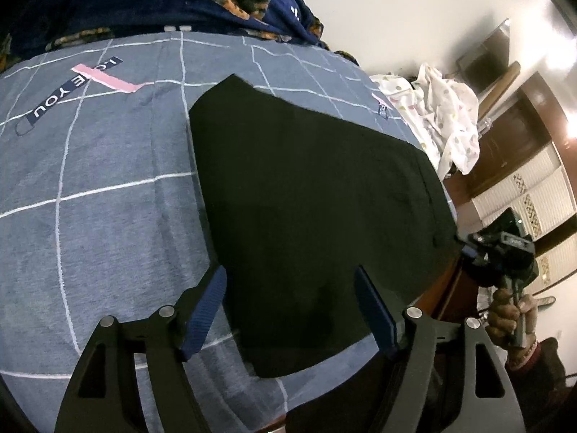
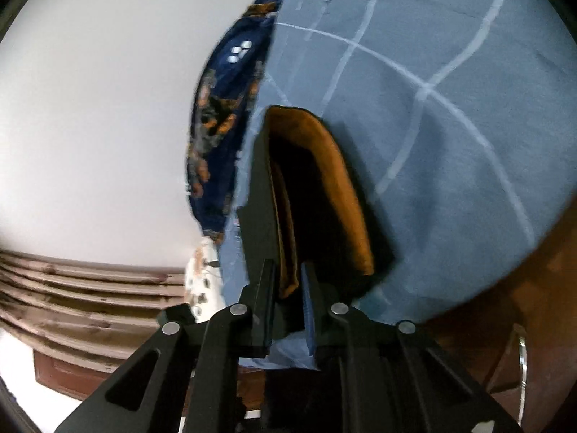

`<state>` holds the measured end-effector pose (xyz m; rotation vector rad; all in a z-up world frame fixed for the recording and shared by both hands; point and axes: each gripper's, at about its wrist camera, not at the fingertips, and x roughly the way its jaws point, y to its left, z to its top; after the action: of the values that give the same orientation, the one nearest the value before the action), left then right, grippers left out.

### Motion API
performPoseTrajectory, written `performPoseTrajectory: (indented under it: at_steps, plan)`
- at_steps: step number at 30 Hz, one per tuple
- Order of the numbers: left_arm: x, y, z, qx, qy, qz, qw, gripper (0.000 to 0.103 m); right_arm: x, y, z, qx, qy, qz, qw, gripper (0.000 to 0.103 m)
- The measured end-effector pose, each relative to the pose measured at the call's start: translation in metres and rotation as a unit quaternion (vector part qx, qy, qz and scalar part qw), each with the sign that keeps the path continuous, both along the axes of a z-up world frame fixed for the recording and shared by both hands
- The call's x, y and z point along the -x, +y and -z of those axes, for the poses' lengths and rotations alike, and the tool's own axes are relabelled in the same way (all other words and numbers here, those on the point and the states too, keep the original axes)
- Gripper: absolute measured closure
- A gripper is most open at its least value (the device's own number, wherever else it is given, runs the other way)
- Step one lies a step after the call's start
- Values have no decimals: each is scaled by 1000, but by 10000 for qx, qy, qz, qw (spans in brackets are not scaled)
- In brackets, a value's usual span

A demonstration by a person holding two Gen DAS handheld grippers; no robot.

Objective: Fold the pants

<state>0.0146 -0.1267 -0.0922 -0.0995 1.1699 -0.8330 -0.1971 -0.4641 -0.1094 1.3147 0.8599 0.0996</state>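
A: Surface was a bed with a grey-blue checked sheet, white grid lines, "YOU" lettering on a printed strip. A navy floral blanket was bunched at the far end, and a white spotted cloth sat off the bed's right side. White wall behind, dark wooden cabinet at right.

B: Pants?

A: Black pants lay flat on the sheet, towards its right edge, as a broad folded panel. From the right wrist view the near edge was lifted, showing an orange-brown lining.

B: Left gripper?

A: Left gripper hung over the near end of the pants, blue-padded fingers spread wide, one over the sheet by the pants' left edge and one over the fabric. Not pinching anything.

B: Right?

A: Right gripper was at the pants' right edge, fingers nearly together, pinching the fabric edge between them. A hand gripped its handle. Right view was motion-blurred.
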Motion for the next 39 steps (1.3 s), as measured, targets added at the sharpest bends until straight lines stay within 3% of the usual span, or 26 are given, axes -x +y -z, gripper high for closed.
performPoseTrajectory:
  at_steps: [3, 6, 14, 15, 18, 25, 26, 28, 35, 39]
  plan:
    - [1, -3, 4, -104, 29, 38, 9999, 29, 4, -3, 23, -287, 203, 116, 9993, 90]
    - [2, -5, 6, -160, 28, 77, 9998, 29, 2, -5, 24, -304, 167, 124, 9993, 90]
    - [-1, -2, 12, -121, 207, -8, 9997, 29, 0, -5, 5, 350, 351, 185, 9986, 84]
    - [-2, -2, 13, -122, 231, -16, 9997, 29, 0, -5, 1, 499, 383, 200, 9978, 80]
    - [-2, -1, 16, -106, 334, -56, 9994, 29, -2, -4, -6, 862, 504, 188, 9948, 52]
    - [-2, 3, 20, -143, 457, -93, 9988, 29, -12, 3, -1, 695, 569, -56, 9959, 53]
    - [-2, 3, 19, -148, 459, -101, 9988, 29, -11, 4, -3, 747, 569, -89, 9955, 56]
    - [-2, 3, 19, -145, 481, -119, 9987, 29, -13, 7, -5, 800, 640, -164, 9946, 76]
    - [-2, 4, 21, -151, 550, -158, 9982, 29, -21, 5, -2, 729, 696, -282, 9945, 77]
    - [-3, 6, 18, -181, 503, -185, 9984, 29, -34, 10, -7, 626, 491, -368, 9961, 79]
